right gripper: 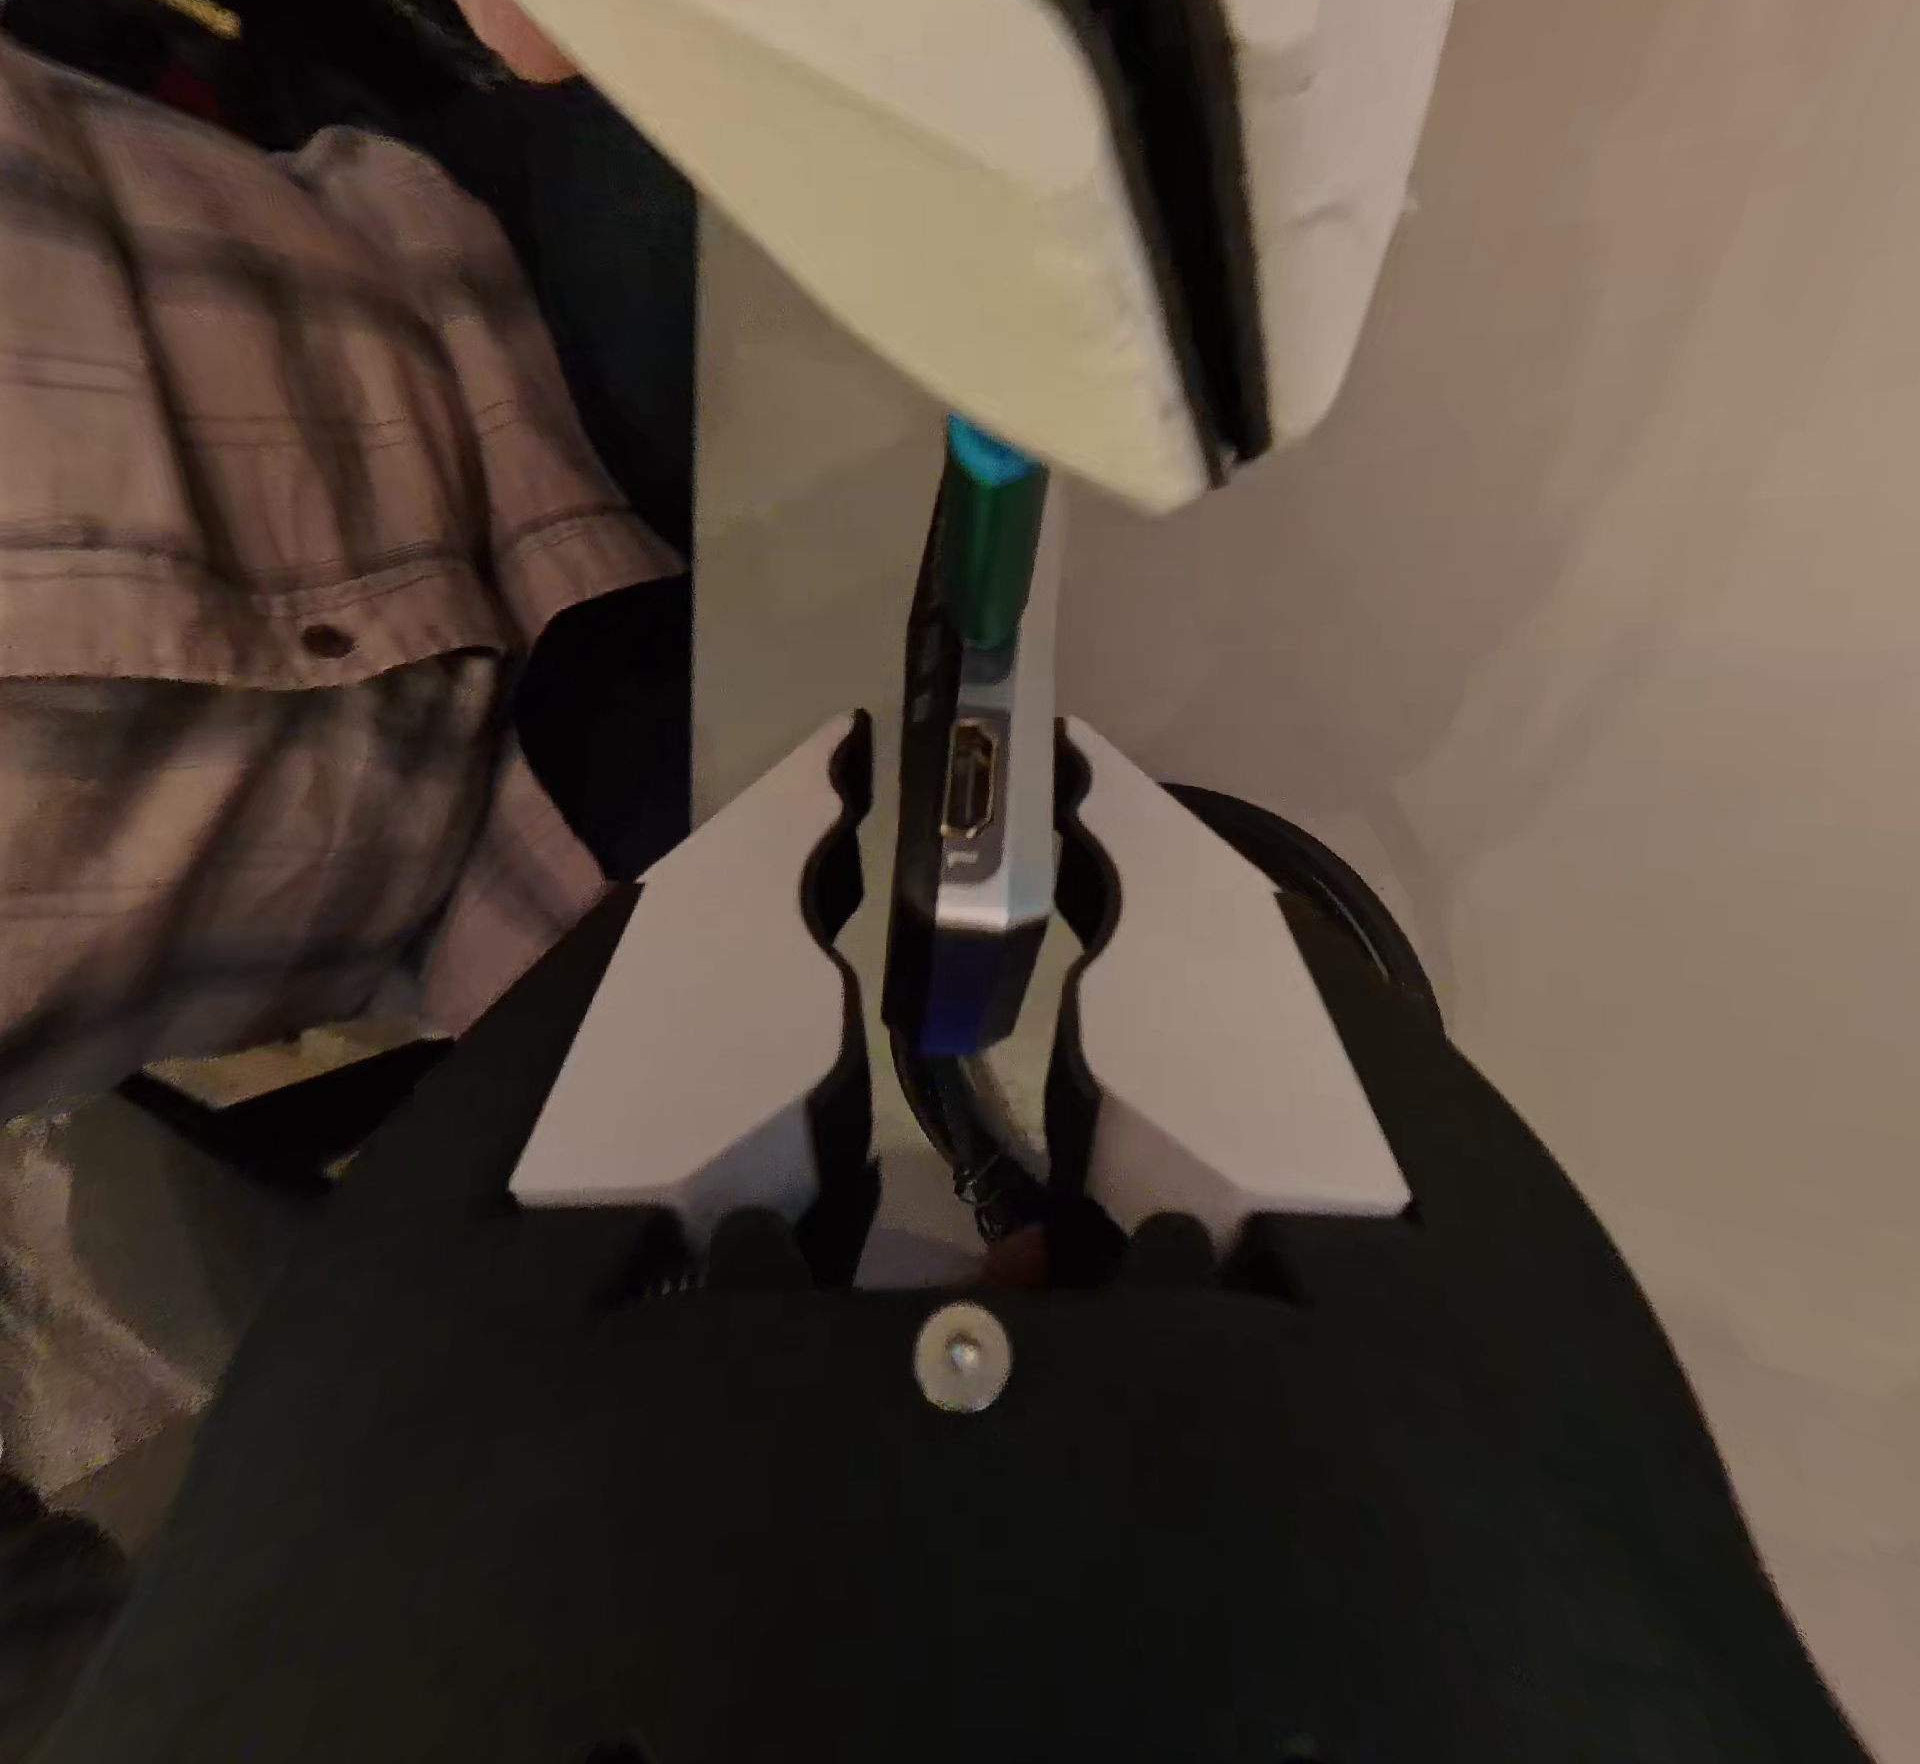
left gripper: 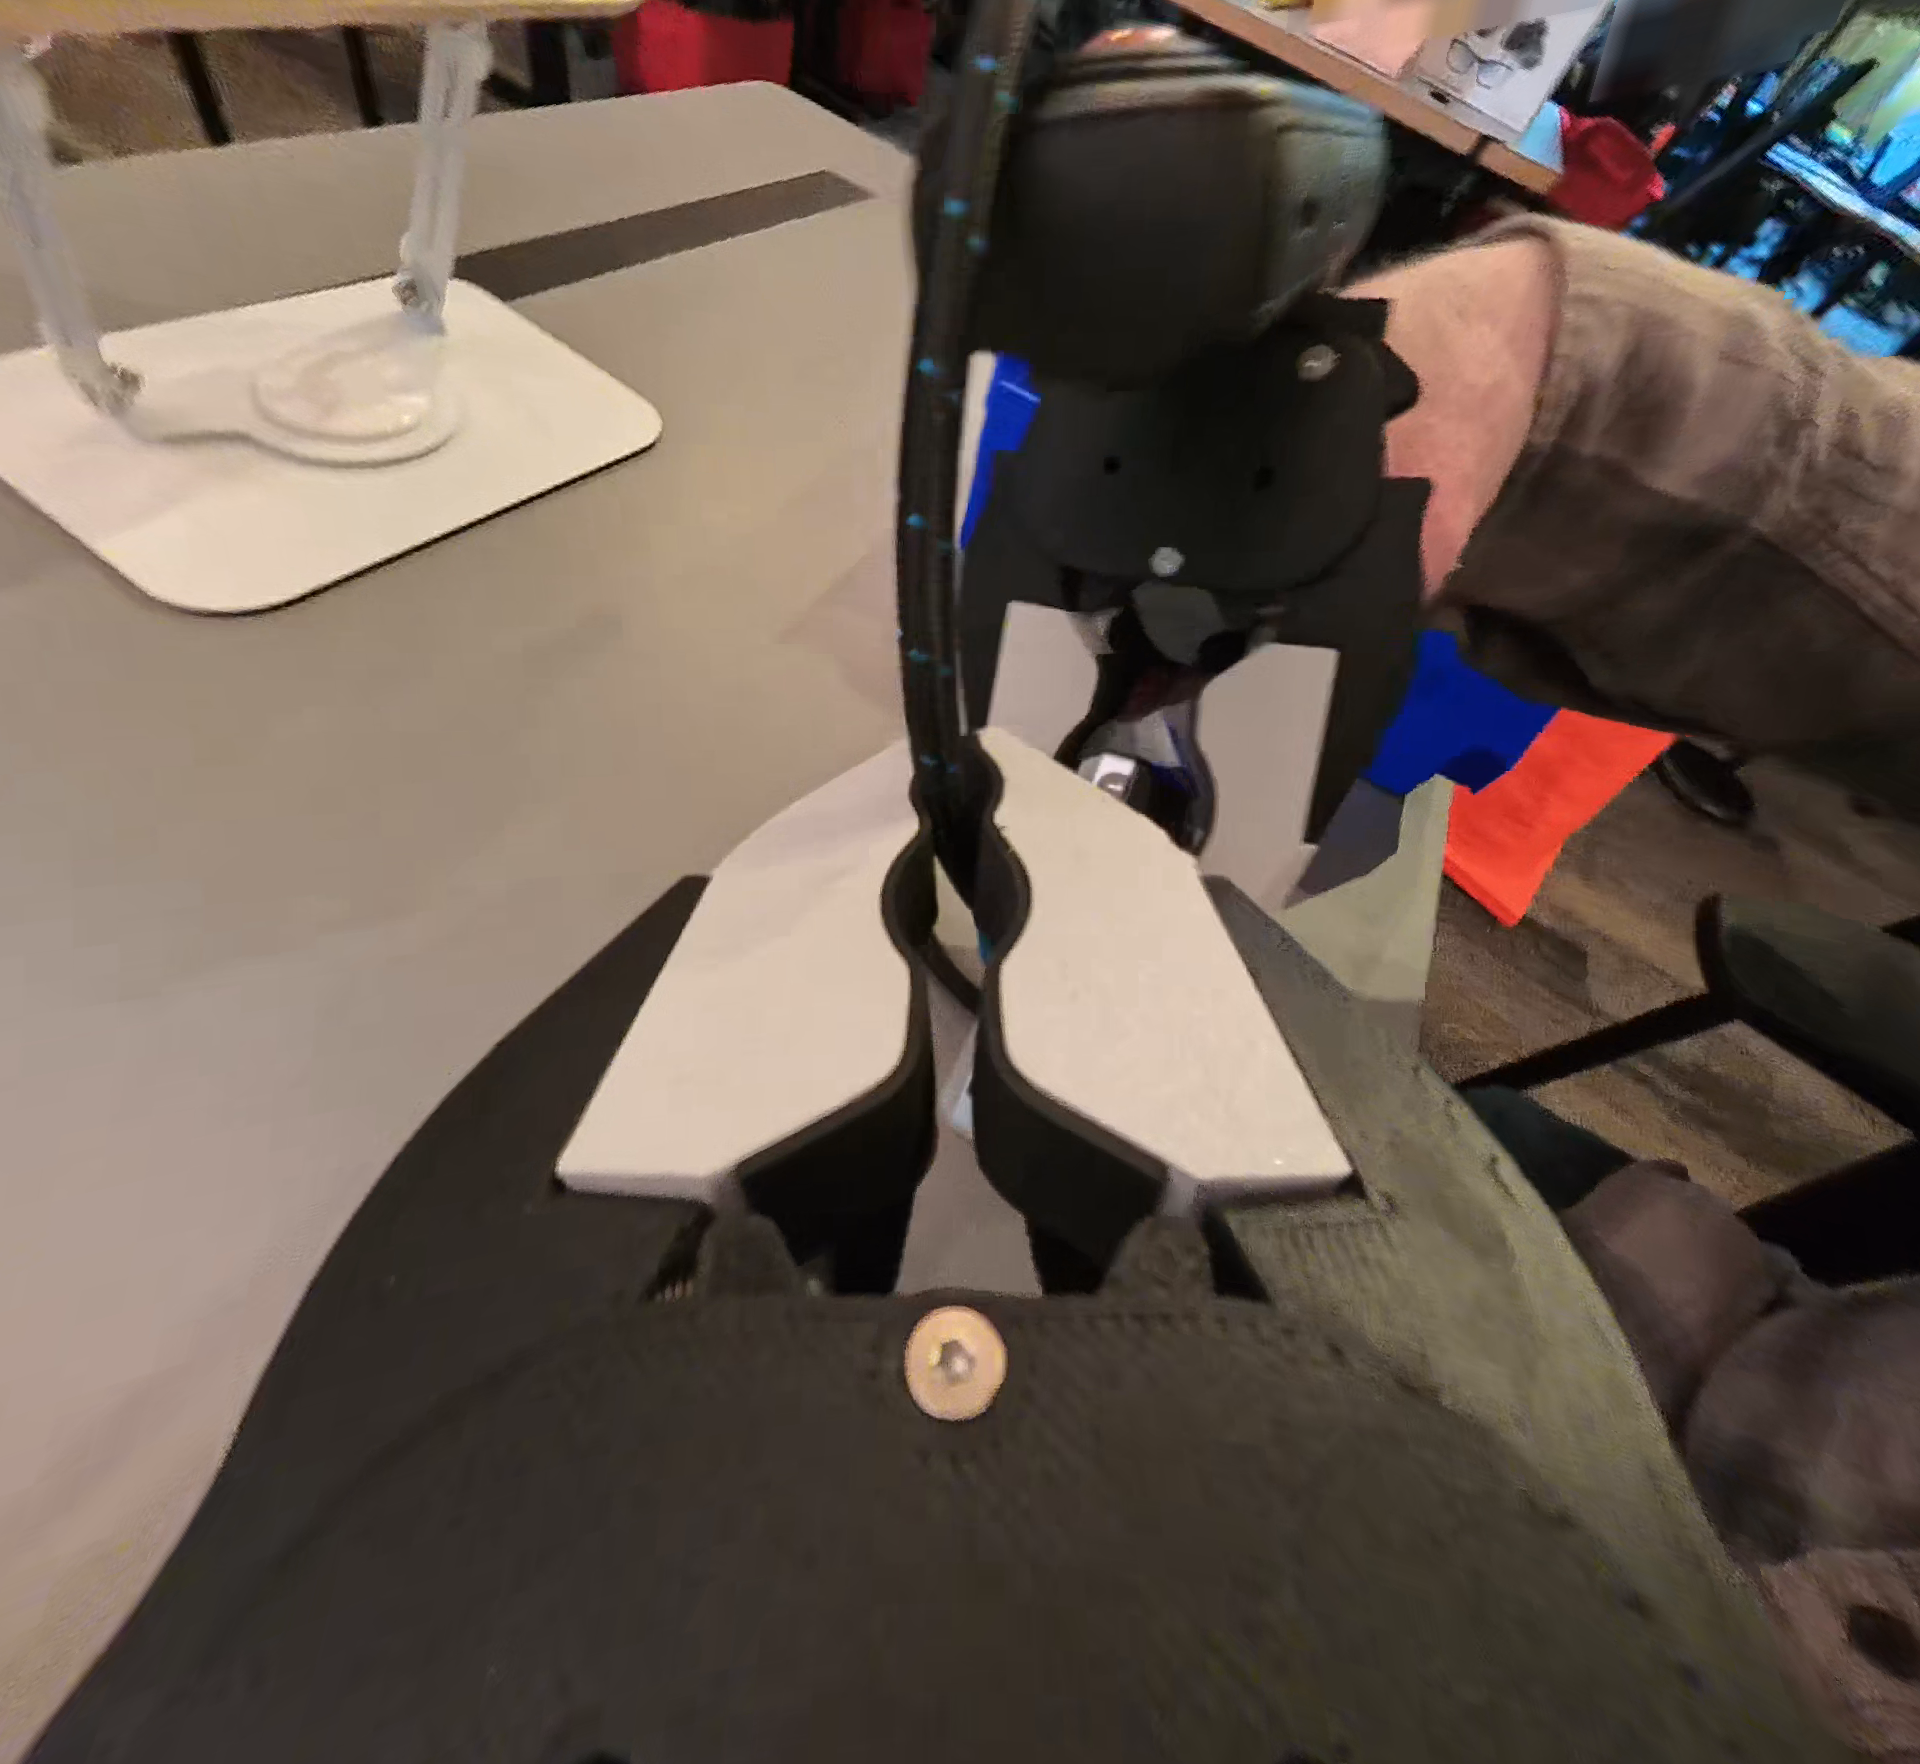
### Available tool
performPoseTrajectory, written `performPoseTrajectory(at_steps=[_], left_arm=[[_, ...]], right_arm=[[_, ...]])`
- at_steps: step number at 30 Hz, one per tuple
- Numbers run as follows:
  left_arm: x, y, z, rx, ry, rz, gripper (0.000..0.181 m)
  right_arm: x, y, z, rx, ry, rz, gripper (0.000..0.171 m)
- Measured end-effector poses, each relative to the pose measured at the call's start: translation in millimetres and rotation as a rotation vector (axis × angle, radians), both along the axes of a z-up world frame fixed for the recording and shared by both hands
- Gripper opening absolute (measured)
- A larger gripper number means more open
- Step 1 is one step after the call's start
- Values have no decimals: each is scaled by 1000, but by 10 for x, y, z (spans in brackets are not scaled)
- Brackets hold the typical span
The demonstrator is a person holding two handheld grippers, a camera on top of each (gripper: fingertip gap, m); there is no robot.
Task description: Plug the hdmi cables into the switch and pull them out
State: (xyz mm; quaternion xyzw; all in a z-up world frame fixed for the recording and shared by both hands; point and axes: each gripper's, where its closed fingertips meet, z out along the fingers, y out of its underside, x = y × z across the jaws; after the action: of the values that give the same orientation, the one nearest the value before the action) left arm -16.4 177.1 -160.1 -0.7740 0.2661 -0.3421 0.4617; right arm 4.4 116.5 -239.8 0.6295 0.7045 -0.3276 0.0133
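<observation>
Left tongs (left gripper: 961, 841) pinch braided cable (left gripper: 935, 467); right tongs (right gripper: 961, 758) clamp switch (right gripper: 971, 841).

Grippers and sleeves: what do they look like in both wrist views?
Both the left gripper and right gripper have matte black printed bodies, pale grey wedge-shaped jaws with wavy black inner edges, and a silver screw. The person wears a brownish plaid sleeve.

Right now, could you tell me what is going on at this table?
A person is working two handheld grippers over a grey table. The left gripper is shut on a black braided cable rising past its fingers. The right gripper clamps the HDMI switch, which shows one empty port facing the camera and a green plug at its far end.
</observation>
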Motion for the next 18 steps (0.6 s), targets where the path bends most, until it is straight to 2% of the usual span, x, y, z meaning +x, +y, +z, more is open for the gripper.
performPoseTrajectory(at_steps=[3,5,10,13,18], left_arm=[[-79,84,-112,-64,-37,73,0],[-114,125,-164,-86,-48,105,0],[-140,186,-233,-109,-57,156,0],[-141,200,-274,-129,-59,171,0],[-177,239,-360,-170,-56,209,0]], right_arm=[[-2,86,-28,72,11,-88,57],[-8,126,-35,127,30,-163,63],[-11,203,-5,345,104,-354,67],[82,251,34,506,114,-405,75],[214,331,170,853,90,-451,71]])
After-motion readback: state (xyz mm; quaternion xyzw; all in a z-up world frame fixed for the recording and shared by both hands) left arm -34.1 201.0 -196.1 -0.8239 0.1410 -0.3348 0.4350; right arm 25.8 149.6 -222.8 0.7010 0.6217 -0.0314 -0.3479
